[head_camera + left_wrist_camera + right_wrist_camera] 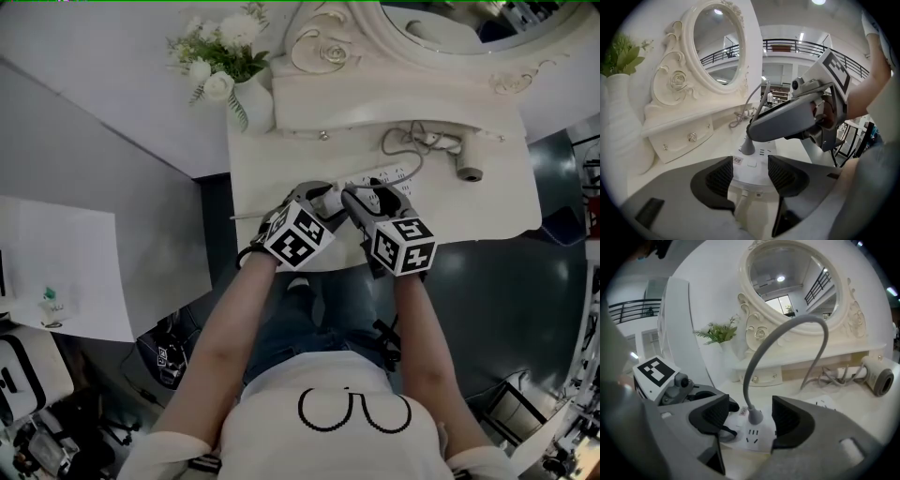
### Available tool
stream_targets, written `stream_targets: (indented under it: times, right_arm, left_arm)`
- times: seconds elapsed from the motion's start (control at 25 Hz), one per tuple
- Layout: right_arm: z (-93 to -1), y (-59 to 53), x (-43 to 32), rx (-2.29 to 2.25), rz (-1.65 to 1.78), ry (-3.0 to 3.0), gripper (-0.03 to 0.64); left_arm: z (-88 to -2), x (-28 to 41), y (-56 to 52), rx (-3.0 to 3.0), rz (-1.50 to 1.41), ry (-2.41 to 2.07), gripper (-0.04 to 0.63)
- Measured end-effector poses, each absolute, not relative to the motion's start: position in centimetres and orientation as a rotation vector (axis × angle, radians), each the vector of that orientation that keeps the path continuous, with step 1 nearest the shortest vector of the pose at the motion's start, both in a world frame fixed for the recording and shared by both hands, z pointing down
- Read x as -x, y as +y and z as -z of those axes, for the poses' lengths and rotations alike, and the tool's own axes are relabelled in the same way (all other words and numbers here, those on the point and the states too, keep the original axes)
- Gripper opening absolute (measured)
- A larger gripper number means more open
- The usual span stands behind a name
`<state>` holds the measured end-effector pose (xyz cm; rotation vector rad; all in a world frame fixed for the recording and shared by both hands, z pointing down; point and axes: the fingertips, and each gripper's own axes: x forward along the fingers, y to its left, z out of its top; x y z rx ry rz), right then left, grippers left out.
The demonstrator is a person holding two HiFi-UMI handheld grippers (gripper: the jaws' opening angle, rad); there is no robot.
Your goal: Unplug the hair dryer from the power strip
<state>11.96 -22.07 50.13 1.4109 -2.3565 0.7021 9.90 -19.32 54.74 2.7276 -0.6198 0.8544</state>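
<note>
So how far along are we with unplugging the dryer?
Done: the left hand-held gripper appears clamped on the end of the power strip, steadying it. In hand: the right hand-held gripper is open, jaws straddling the grey plug without touching it. Left: close on the plug and pull it out; it sits in its socket.

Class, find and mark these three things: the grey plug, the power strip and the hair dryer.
grey plug (755, 416): right gripper view, on its body.
power strip (751, 440): right gripper view, on its top face.
hair dryer (873, 370): right gripper view, on its barrel.
</note>
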Motion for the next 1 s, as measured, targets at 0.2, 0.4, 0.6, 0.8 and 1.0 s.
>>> stream_targets:
  times: [0.2, 0.4, 0.6, 0.8, 1.0]
  right_arm:
    - [-51.5, -23.2, -11.0, -1.358, -0.614, -2.284, 0.112]
    - [-51.7, -23.3, -10.9, -1.377, -0.578, -2.283, 0.040]
    - [-51.5, -23.1, -10.9, -1.397, -0.548, -2.277, 0.037]
    - [-51.6, -23.8, -10.5, -1.284, -0.537, -2.278, 0.035]
    - [-51.2, -23.9, -11.8, -1.421, -0.841, -2.385, 0.040]
  left_arm:
    - [-54.7, -9.8, -19.3, -2.726, -0.860, -0.617, 0.232]
    - [-54.8, -9.8, -19.4, -2.715, -0.863, -0.626, 0.232]
    - [-54.8, -9.9, -19.5, -2.699, -0.851, -0.664, 0.232]
    - [-54.8, -9.9, -19.7, -2.693, -0.875, -0.658, 0.232]
    - [-54.8, -10.0, -20.2, -2.673, -0.859, -0.654, 0.224]
